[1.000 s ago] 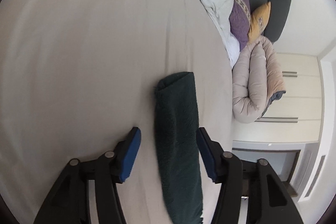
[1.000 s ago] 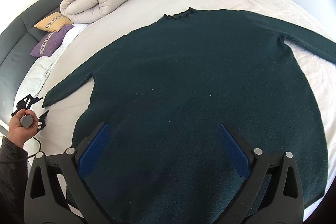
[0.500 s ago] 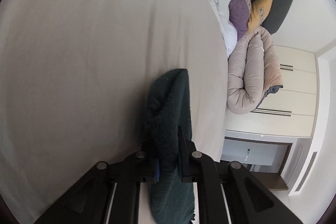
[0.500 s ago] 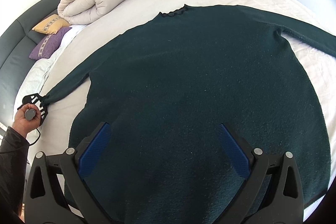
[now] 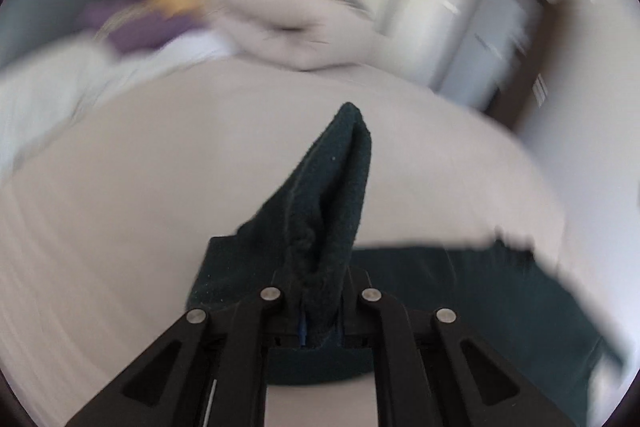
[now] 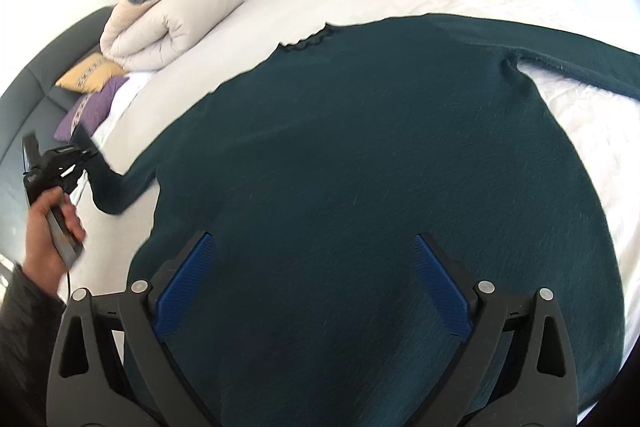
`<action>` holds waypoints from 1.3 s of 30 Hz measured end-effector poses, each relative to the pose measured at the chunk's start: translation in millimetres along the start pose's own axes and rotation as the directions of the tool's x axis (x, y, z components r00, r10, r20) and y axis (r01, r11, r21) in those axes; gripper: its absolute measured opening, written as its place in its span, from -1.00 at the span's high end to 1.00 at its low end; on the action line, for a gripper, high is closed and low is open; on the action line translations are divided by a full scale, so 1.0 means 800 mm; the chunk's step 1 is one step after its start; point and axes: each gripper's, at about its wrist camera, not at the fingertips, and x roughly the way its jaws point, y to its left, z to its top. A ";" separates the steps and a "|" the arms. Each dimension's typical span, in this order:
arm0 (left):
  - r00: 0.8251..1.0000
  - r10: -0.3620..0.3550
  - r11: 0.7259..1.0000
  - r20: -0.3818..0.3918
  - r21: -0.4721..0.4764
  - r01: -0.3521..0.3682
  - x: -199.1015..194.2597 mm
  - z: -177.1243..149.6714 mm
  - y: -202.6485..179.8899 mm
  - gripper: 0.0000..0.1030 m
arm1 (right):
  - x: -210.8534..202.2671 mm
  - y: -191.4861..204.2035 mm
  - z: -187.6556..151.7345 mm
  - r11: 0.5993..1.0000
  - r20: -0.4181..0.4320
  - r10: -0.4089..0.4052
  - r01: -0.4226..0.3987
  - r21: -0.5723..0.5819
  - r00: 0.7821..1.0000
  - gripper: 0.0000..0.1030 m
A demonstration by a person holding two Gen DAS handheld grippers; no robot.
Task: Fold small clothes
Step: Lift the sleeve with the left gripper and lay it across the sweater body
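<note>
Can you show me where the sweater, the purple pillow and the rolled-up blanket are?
sweater (image 6: 380, 167): right wrist view, middle of its body.
purple pillow (image 6: 94, 109): right wrist view, its top face.
blanket (image 6: 172, 23): right wrist view, its rolled side.

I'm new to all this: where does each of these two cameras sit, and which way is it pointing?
Left wrist: rides the left hand-held gripper, looking along its fingers, shut on the sweater's sleeve, across the bed toward a blurred duvet.
Right wrist: rides the right hand-held gripper, open above the sweater; the person's left hand shows.
Shared: sweater, bed, duvet, purple cushion.
</note>
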 end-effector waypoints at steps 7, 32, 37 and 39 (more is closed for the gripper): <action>0.996 0.081 0.800 0.030 0.594 -0.083 0.007 -0.127 -0.165 0.83 | 0.059 -0.011 0.073 0.969 -0.117 0.237 -0.226 0.103 0.964 -0.93; 0.985 0.104 0.629 0.139 0.758 -0.173 -0.010 -0.180 -0.187 0.72 | 0.335 0.159 0.141 0.817 -0.468 0.576 -0.497 0.295 0.670 0.73; 0.989 0.046 0.641 0.142 0.755 -0.138 -0.030 -0.180 -0.191 -0.25 | 0.324 0.150 0.171 0.845 -0.412 0.535 -0.471 0.254 0.737 0.85; 0.988 0.003 0.660 0.152 0.742 -0.116 -0.047 -0.177 -0.192 -0.45 | 0.313 0.138 0.190 0.861 -0.381 0.508 -0.447 0.243 0.773 0.86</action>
